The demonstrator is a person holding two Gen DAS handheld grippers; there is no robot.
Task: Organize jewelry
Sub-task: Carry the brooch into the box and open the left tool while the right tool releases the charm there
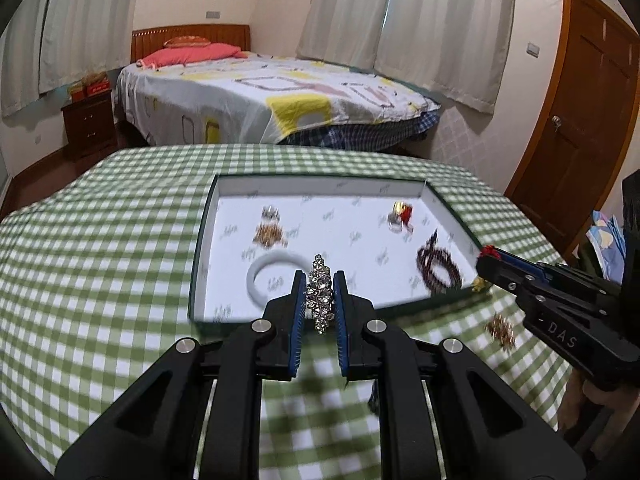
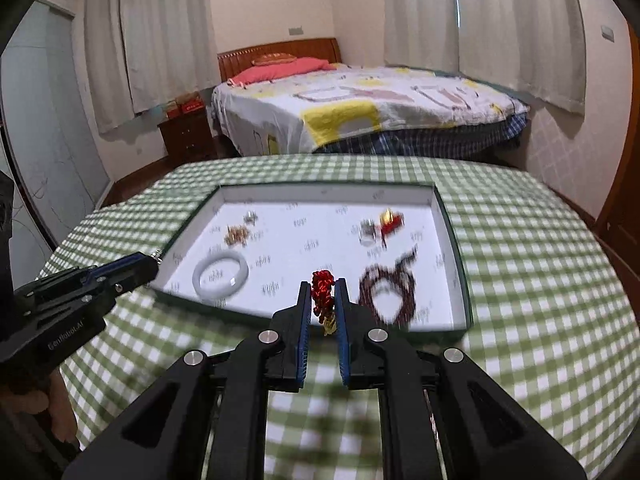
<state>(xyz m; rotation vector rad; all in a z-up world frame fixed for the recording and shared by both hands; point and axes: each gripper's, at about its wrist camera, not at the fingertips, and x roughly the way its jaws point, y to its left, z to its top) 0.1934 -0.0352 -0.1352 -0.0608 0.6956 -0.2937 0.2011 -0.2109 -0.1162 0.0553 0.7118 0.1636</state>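
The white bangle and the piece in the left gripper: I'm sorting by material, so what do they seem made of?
White bangle: smooth, milky, unbroken ring, probably jade or glass; blur hides more. Rhinestone piece: clustered clear faceted stones that sparkle, in silvery metal settings, likely rhinestone or crystal.

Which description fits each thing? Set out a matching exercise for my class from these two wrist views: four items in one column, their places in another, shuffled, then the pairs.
Column one:
1. rhinestone piece
2. red knotted ornament
3. white bangle
4. dark bead bracelet

Column two:
A. lying in the tray, near its right side
B. clamped in the right gripper
C. lying in the tray, near its left front corner
D. clamped in the left gripper

Pairs: 1-D, 2-B, 3-C, 4-A
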